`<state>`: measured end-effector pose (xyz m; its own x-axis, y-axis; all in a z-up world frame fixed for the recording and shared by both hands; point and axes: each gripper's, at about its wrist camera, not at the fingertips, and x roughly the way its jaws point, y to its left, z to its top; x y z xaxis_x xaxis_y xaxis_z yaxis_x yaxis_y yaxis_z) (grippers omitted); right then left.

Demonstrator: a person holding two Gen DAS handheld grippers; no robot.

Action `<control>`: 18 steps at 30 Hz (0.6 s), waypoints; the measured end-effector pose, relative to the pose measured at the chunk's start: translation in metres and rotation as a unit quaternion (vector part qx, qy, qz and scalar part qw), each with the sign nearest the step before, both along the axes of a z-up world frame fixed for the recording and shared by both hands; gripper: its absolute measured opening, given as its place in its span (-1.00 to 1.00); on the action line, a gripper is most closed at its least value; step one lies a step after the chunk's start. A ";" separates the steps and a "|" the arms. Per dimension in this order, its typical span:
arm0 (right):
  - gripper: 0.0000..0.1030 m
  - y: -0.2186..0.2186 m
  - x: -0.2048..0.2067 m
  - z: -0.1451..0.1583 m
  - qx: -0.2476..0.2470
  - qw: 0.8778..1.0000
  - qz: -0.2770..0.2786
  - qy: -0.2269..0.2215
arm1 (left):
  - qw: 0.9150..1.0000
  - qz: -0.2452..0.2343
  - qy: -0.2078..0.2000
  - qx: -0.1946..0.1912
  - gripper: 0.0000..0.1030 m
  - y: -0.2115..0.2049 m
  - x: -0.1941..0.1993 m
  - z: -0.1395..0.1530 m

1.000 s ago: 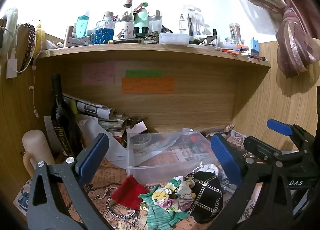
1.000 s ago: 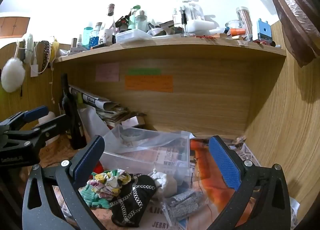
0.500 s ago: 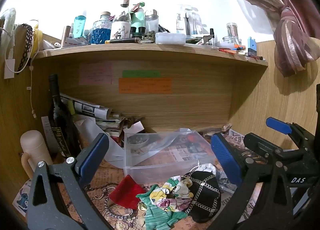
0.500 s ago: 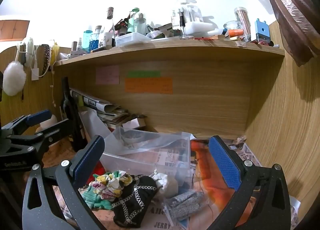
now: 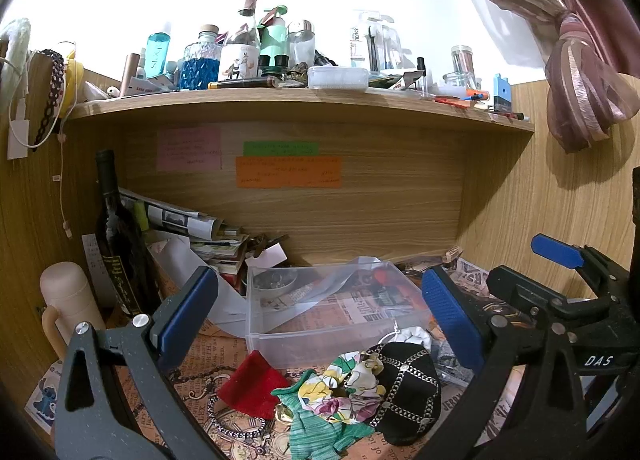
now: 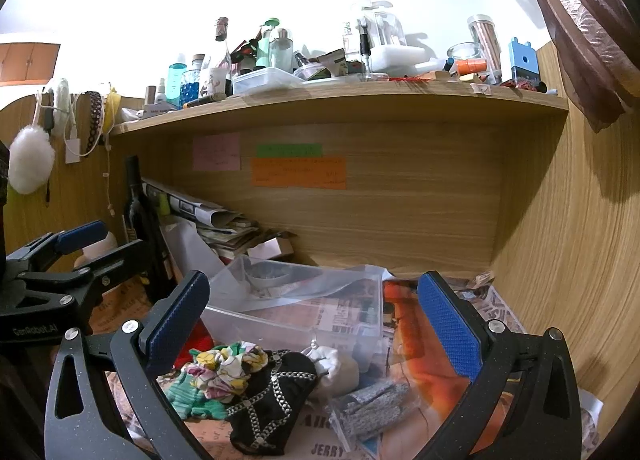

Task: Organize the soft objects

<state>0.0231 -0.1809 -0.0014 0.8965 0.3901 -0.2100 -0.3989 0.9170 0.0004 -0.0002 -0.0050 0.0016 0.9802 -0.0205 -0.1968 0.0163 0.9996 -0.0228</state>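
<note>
A heap of soft things lies on the desk in front of a clear plastic bin: a red cloth, a green knit piece, a floral scrunchie and a black chain-patterned pouch. In the right wrist view the scrunchie, the black pouch, a white pouch and a grey glitter packet lie by the bin. My left gripper is open and empty above the heap. My right gripper is open and empty, to its right.
A dark wine bottle, a cream mug and stacked papers stand at the left under the shelf. The shelf top is crowded with bottles. Wooden walls close in at the back and right. A curtain hangs upper right.
Both grippers have drifted slightly, the view shifting a little; both stay open and the soft things have not moved.
</note>
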 end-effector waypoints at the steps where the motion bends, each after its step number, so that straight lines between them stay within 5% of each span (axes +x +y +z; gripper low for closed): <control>1: 1.00 0.000 0.000 0.000 0.000 1.000 0.000 -0.001 | 1.000 0.000 0.000 0.000 1.00 0.000 0.000 0.000; 18: 1.00 0.001 -0.004 0.000 0.005 1.000 0.003 -0.002 | 1.000 0.001 0.000 0.000 1.00 -0.001 0.000 -0.001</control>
